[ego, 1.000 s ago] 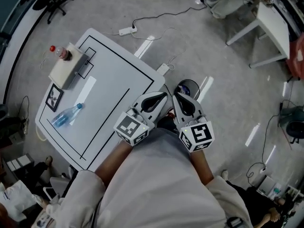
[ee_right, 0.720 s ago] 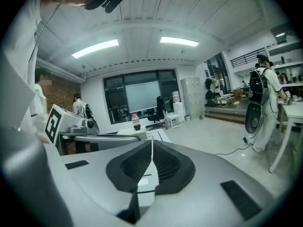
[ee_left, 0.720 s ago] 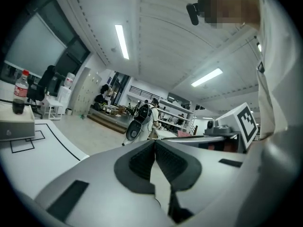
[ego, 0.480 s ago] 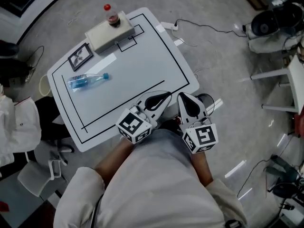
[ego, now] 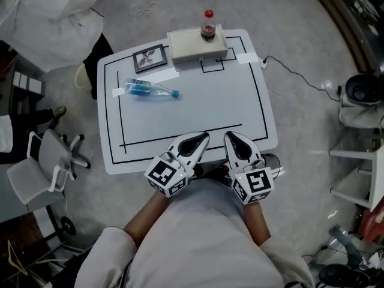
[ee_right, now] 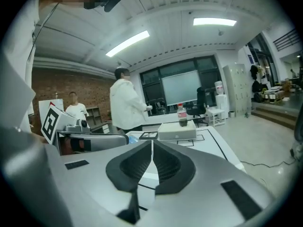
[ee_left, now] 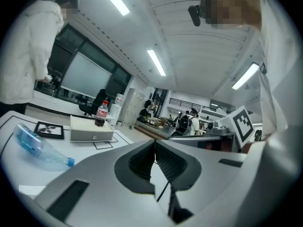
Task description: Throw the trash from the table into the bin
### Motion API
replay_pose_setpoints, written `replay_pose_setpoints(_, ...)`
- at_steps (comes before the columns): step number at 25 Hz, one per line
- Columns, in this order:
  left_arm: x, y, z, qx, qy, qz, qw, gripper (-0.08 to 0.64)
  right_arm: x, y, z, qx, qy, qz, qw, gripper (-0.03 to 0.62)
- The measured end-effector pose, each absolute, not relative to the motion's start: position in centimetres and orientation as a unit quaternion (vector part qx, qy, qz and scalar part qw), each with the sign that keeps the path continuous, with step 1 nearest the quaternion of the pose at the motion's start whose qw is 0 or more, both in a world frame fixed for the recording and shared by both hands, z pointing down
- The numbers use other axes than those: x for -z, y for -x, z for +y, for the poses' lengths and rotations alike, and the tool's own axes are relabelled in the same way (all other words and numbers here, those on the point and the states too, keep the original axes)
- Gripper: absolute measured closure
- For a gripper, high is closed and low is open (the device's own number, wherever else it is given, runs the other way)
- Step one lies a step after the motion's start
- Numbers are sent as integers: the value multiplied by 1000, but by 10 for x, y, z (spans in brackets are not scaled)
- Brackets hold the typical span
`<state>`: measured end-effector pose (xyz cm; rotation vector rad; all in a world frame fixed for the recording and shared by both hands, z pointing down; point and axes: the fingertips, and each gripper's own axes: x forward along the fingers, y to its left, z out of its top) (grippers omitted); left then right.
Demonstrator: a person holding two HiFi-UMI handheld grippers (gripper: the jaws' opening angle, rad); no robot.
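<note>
Lying flat at ten o'clock on the table [ego: 240, 101], the water bottle [ego: 147, 89] looks light, crushable, slick; pinch mid-body. Left gripper [ego: 200, 138] and right gripper [ego: 233, 138] sit closed, empty, at six.

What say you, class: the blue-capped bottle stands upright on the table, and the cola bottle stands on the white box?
No: the head view shows the blue-capped bottle lying on its side on the table. The cola bottle does stand on the white box.
</note>
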<state>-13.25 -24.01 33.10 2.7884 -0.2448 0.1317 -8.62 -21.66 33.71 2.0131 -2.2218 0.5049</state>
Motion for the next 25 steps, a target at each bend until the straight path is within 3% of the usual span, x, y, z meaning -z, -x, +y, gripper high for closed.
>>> replay_pose_setpoints(25, -348, 251, -314, -11, -946, -265, 187, 552, -328, 167, -314, -133, -512, -836, 143, 566)
